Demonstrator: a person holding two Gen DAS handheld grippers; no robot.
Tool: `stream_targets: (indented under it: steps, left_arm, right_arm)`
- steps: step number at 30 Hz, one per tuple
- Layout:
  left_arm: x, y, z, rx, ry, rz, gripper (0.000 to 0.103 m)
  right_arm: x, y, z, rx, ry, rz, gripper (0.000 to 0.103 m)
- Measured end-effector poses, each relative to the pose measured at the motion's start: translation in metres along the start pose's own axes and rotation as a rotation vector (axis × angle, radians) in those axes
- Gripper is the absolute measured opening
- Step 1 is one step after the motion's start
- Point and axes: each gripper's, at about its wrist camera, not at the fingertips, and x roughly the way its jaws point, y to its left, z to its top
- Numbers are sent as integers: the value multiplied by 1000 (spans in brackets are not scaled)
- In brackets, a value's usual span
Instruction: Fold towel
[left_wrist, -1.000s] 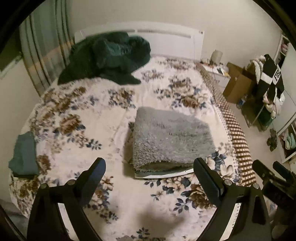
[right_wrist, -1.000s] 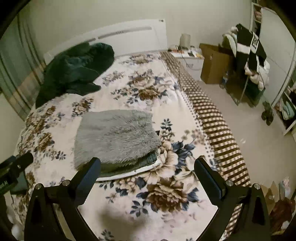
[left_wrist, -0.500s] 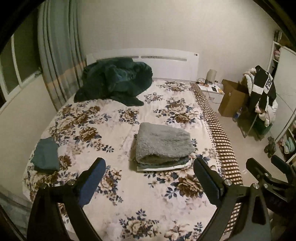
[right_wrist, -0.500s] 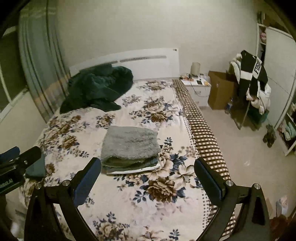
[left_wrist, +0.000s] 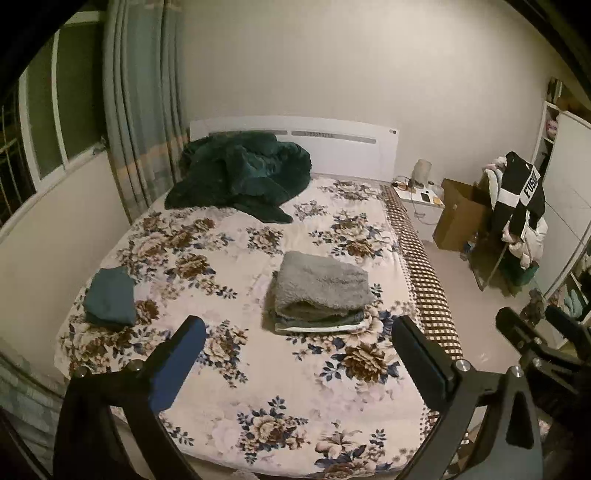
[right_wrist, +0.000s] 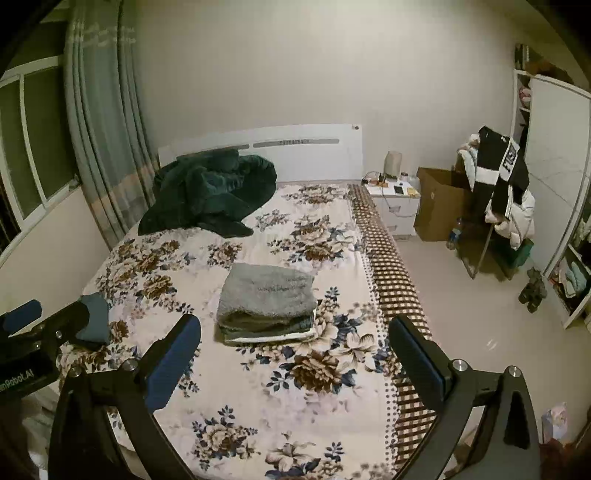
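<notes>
Left gripper (left_wrist: 295, 354) held above the near end of a bed with a white floral bedspread (left_wrist: 258, 398), jaws spread wide, nothing between them. Straight ahead, just past the fingertips: a folded fluffy grey towel (left_wrist: 321, 284) lying on top of a stack of folded cloths. Ahead and left: a small folded teal cloth (left_wrist: 110, 297). Far ahead left, by the white headboard (left_wrist: 343, 147): a crumpled dark green blanket (left_wrist: 240, 173). At right edge: the right gripper (left_wrist: 535, 332), empty.

Both tongs (left_wrist: 295, 343) (right_wrist: 295, 341) apparently backed off towel (left_wrist: 321, 286).
</notes>
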Motion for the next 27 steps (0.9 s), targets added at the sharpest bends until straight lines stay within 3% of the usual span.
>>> stream_targets:
  steps: [6,27]
  left_arm:
    - [-12,9,-2,10,-5,23,103]
    - [-25,17,-10,6,-4,44,103]
  right_arm:
    - [-28,9,6,-4,-18,-8,103]
    - [-42,17,10,-18,-4,-2,103]
